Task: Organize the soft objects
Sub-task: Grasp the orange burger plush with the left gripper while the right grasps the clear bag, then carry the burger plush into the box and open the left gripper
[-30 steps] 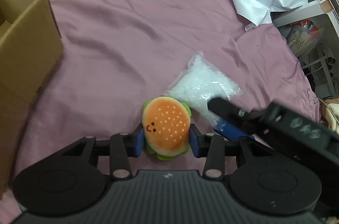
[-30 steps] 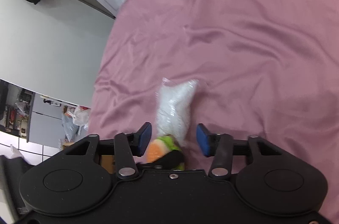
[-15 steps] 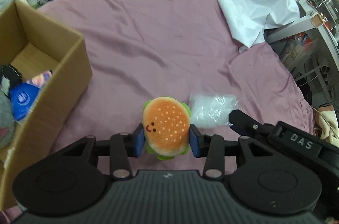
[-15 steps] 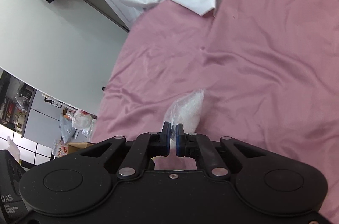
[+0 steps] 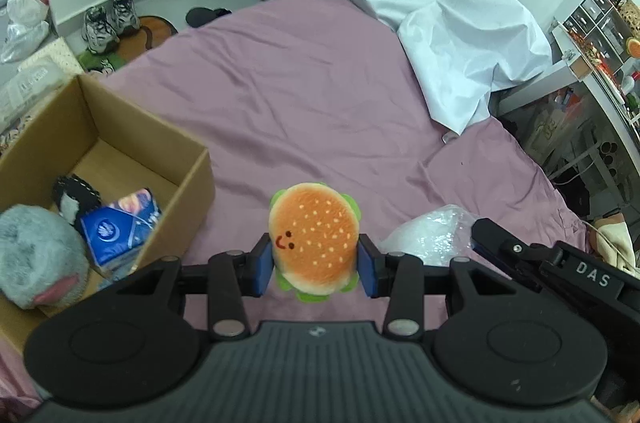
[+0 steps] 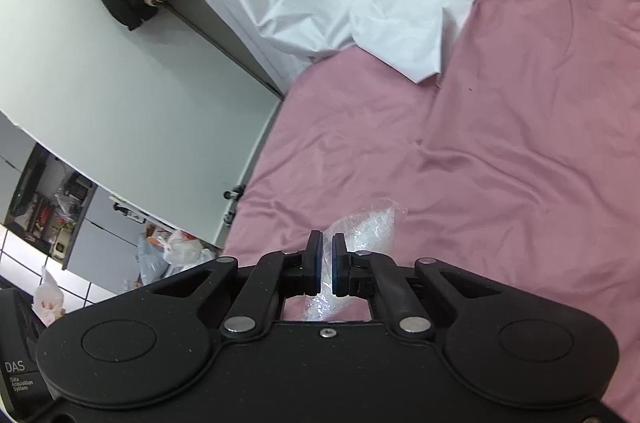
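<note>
Left claw [image 5: 316,259] grips burger plush [image 5: 314,241] between both pads; right claw [image 6: 327,265] is clamped on clear plastic bag [image 6: 362,229] above pink bed [image 6: 520,163].

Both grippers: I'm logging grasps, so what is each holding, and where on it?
Left gripper clamps the burger plush by its sides. Right gripper pinches the clear plastic bag at its near end.

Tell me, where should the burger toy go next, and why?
Probably a short carry to the left, over the box. The left gripper has the burger squeezed between its jaws, lifted off the pink sheet, and the open box beside it already holds a grey plush and a tissue pack.
</note>
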Tool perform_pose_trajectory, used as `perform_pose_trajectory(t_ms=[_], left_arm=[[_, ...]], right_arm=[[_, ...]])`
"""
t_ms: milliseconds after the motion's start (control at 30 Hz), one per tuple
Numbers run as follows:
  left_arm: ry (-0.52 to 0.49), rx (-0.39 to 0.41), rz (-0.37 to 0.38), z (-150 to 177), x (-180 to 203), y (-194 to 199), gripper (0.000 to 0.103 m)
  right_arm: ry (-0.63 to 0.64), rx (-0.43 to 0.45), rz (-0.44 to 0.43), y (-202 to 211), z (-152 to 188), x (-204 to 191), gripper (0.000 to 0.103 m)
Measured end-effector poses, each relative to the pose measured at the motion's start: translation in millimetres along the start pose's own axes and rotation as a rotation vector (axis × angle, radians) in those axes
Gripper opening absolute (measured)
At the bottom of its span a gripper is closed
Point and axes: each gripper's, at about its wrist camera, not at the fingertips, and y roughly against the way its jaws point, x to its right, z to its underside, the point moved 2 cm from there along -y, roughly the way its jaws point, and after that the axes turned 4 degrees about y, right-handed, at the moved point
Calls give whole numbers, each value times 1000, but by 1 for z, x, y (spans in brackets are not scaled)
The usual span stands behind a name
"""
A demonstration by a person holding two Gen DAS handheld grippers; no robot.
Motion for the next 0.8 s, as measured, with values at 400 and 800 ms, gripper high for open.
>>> perform_pose_trajectory(t_ms=[400, 800], left_arm=[[29, 78, -27, -11, -28, 46, 42], [35, 120, -52, -23, -67, 80, 42]], right_arm=[[36, 71, -52, 32, -7, -21, 5], [148, 135, -87, 58, -3, -72, 5]])
